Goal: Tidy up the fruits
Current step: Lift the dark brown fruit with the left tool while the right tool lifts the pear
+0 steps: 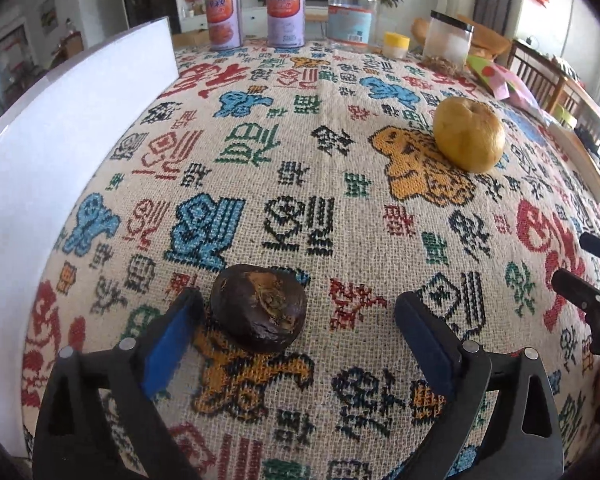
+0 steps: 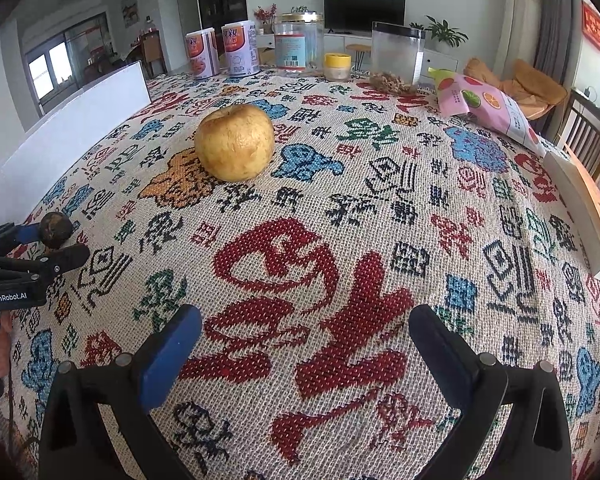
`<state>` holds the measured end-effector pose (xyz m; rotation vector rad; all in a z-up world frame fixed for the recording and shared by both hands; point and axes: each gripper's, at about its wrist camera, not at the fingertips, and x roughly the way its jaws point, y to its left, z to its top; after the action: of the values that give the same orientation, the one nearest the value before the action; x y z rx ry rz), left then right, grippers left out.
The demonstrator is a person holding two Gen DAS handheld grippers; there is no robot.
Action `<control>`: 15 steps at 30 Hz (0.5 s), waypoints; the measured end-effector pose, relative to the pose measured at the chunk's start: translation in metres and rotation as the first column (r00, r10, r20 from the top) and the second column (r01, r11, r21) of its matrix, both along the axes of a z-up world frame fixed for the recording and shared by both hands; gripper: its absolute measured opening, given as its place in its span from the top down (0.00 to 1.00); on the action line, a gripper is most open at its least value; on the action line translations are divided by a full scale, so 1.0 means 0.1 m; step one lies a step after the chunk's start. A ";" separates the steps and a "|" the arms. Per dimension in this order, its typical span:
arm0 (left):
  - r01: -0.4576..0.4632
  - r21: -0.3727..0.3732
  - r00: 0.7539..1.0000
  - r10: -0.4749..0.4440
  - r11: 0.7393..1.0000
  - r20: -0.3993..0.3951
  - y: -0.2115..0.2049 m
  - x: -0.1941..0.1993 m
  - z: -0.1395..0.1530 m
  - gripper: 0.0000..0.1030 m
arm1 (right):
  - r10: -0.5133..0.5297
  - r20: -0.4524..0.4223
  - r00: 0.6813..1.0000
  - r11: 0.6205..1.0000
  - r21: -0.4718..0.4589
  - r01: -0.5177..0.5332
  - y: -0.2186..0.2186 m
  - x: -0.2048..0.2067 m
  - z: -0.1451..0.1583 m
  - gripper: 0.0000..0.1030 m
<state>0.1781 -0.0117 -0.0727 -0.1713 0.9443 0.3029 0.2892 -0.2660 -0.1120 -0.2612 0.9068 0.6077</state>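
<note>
Dark round fruit (image 1: pixel 259 307) is seen resting on cloth between the spread left gripper (image 1: pixel 298 314), against its left pad, unclamped; the yellow pear (image 1: pixel 469 139) lies far ahead-right. Right gripper (image 2: pixel 305 334) is spread, holding nothing.

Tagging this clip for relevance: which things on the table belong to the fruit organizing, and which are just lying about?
Job: dark round fruit between the open left gripper jaws; yellow fruit.
Lying about: two cans, clear jars, snack bag, white board.
</note>
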 end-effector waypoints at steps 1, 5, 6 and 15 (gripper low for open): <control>0.004 0.010 1.000 -0.004 1.000 -0.001 -0.02 -0.01 0.00 0.05 | -0.002 0.002 1.000 1.000 -0.006 0.002 0.00 0.00 0.00 0.00; 0.003 0.014 1.000 -0.003 1.000 0.000 -0.02 0.00 0.00 0.04 | 0.003 0.001 1.000 0.999 -0.052 -0.002 0.06 -0.01 -0.04 0.00; 0.003 0.014 1.000 -0.003 1.000 0.001 -0.02 -0.01 -0.01 0.04 | 0.008 -0.003 1.000 0.998 -0.067 -0.008 0.09 0.00 -0.05 0.00; -0.001 0.016 1.000 0.001 1.000 0.000 -0.02 0.00 -0.01 0.03 | 0.004 -0.023 1.000 0.998 -0.057 -0.006 0.08 0.02 -0.07 0.00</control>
<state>0.1780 -0.0139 -0.0732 -0.1575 0.9421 0.3111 0.2910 -0.2583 -0.1187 -0.3083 0.9472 0.5911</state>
